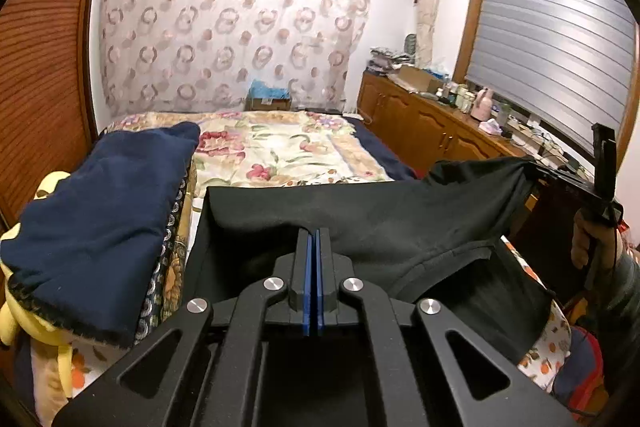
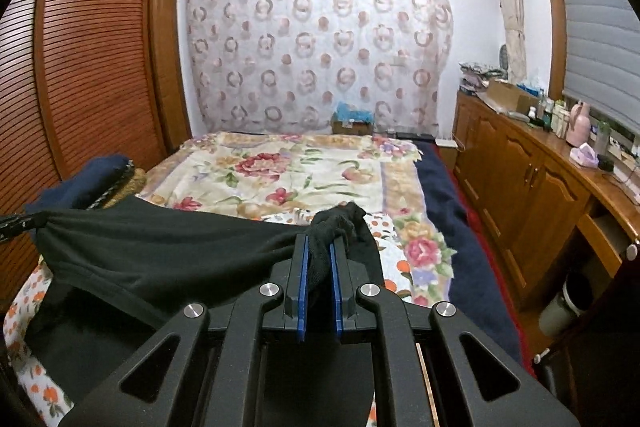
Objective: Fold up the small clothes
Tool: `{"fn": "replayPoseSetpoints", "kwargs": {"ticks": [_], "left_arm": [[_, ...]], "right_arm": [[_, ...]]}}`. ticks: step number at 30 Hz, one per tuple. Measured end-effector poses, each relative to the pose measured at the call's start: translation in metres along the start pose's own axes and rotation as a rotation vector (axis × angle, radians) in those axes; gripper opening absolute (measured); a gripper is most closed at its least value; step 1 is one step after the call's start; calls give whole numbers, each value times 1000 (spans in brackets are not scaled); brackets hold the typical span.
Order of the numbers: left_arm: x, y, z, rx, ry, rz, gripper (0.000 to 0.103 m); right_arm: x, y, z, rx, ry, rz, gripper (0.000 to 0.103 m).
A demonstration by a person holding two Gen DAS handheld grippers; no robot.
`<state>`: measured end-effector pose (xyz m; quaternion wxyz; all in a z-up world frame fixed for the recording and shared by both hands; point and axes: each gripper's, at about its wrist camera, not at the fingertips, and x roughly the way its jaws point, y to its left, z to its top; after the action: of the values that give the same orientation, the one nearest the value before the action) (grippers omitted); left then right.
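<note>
Hanging taut between both clamped grippers, black garment: left gripper pinches near edge, right gripper bunched corner.

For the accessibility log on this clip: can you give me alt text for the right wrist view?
The right tool is shut on a bunched corner of a black garment, which stretches left, off the floral bedspread, to the left tool at the frame's edge. A wooden wardrobe stands left, cabinets right.

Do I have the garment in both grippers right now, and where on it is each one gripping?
Yes. The left gripper and right gripper are each shut on one end of the black garment's top edge, which stretches between them above the bed.
</note>
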<state>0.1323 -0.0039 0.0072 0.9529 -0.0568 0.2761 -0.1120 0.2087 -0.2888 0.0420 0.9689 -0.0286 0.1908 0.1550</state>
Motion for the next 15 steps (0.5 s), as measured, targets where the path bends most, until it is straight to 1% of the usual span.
{"fn": "replayPoseSetpoints", "kwargs": {"ticks": [4, 10, 13, 15], "left_arm": [[-25, -7, -14, 22, -15, -4, 3], [-45, -10, -44, 28, -1, 9, 3], [-49, -13, -64, 24, 27, 17, 3], [-45, -13, -76, 16, 65, 23, 3]], "right_arm": [[-27, -2, -17, -9, -15, 3, 9], [-62, -7, -51, 9, -7, -1, 9], [-73, -9, -71, 20, 22, -10, 9], [-73, -10, -87, 35, 68, -1, 9]]}}
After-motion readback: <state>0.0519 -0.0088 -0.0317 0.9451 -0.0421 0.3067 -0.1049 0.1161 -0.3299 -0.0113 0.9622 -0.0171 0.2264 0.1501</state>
